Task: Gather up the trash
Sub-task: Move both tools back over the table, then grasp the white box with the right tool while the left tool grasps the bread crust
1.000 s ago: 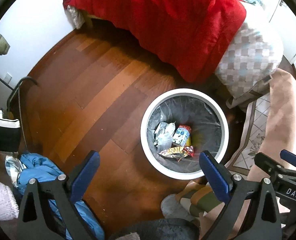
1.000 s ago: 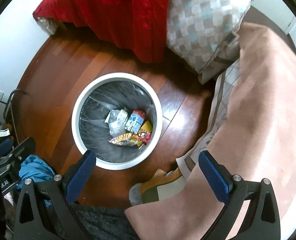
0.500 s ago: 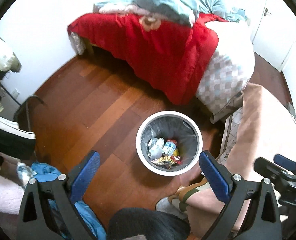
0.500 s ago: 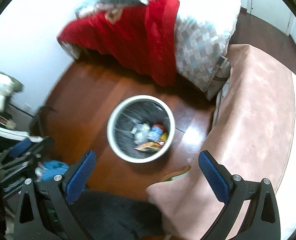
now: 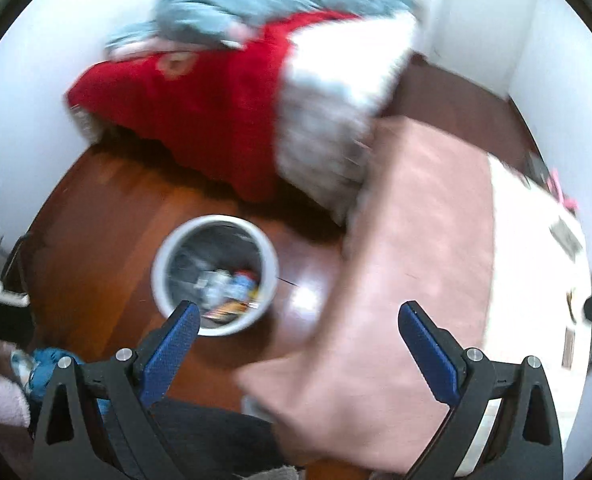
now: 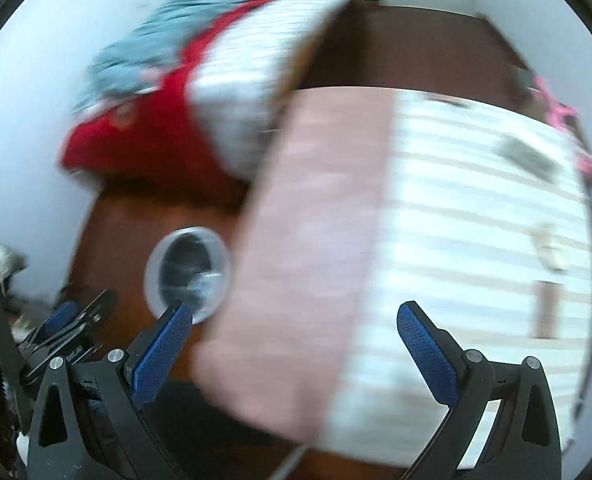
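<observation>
On the wooden floor (image 5: 108, 216) stood the white round bin (image 5: 215, 276), lined with a dark bag; several pieces of trash (image 5: 232, 292) lay at its bottom — wrappers and a small carton, too blurred to read. Both views were smeared by motion. Left gripper (image 5: 297, 350): jaws spread wide, nothing between the blue pads (image 5: 170, 354); the bin showed just above the left pad. Right gripper (image 6: 294, 350): jaws likewise spread wide and empty. From the right wrist view the bin (image 6: 188, 274) looked smaller, partly hidden behind the left pad (image 6: 162, 354), and the other gripper was visible at the lower-left edge. A pink blanket (image 5: 407, 280) lay just beside the bin on its right, draped over a surface with a white striped cover (image 6: 475, 220). Beyond the bin stood a bed with a red cover (image 5: 200, 116), a checked grey-white quilt (image 5: 327, 148) hanging off its edge and a grey-blue heap of fabric (image 5: 264, 4) on top. Some blue cloth (image 5: 44, 364) sat on the floor at lower left — details could not be made out.
</observation>
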Demonstrator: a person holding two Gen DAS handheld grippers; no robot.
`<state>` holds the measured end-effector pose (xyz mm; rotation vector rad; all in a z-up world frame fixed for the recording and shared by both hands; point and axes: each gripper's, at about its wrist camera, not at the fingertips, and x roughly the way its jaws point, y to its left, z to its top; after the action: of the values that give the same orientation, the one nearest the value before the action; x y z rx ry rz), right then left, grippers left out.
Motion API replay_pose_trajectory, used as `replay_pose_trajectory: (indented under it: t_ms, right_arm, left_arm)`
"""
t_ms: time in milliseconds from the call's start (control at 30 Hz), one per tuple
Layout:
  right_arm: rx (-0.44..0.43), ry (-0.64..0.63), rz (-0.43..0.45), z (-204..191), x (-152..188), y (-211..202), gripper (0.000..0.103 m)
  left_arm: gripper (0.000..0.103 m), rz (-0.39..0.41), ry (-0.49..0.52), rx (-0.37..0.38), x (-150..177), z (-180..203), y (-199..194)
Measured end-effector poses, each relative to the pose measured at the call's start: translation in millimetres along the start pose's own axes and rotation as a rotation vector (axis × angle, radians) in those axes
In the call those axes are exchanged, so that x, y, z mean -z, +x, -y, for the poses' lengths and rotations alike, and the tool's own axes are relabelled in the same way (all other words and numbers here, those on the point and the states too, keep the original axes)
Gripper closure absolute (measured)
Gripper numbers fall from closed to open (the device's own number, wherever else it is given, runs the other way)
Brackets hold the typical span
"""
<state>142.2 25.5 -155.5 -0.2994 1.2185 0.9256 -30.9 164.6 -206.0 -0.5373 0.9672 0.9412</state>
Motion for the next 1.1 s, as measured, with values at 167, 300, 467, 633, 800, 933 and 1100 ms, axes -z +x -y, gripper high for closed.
replay_pose_trajectory:
  t_ms: [167, 300, 467, 633, 800, 933, 1100]
  right_arm:
    - [0.245, -0.037, -0.034, 123.0, -42.1, 14.9, 0.000]
    - [0.347, -0.090, -0.073, 193.0, -95.3, 44.3, 0.000]
    - [0.391, -0.130, -0.113, 261.9, -161.6, 88.9, 0.000]
    - [0.378, -0.238, -0.157, 273.5, -197.0, 135.4, 0.000]
    - [0.312, -0.202, -0.217, 290.9, -205.4, 166.8, 0.043]
    - [0.235, -0.017, -0.183, 318.2, -190.5, 147.5, 0.061]
    - [0.278, 0.171, -0.111, 356.8, -123.0, 89.5, 0.061]
  left_arm:
    - [0.002, -0.084, 0.103, 0.041, -7.8, 113.1, 58.3]
    - [0.002, -0.155, 0.160, 0.073, -29.5, 191.2, 102.7]
    - [0.002, -0.174, 0.231, 0.052, -52.5, 252.7, 140.5]
    - [0.002, -0.170, 0.279, 0.021, -64.5, 278.3, 157.7]
    - [0.002, -0.168, 0.279, 0.006, -63.9, 278.8, 163.3]
    - [0.002, -0.159, 0.276, 0.040, -58.0, 283.2, 150.2]
    - [0.002, -0.141, 0.341, 0.209, -34.7, 320.9, 109.9]
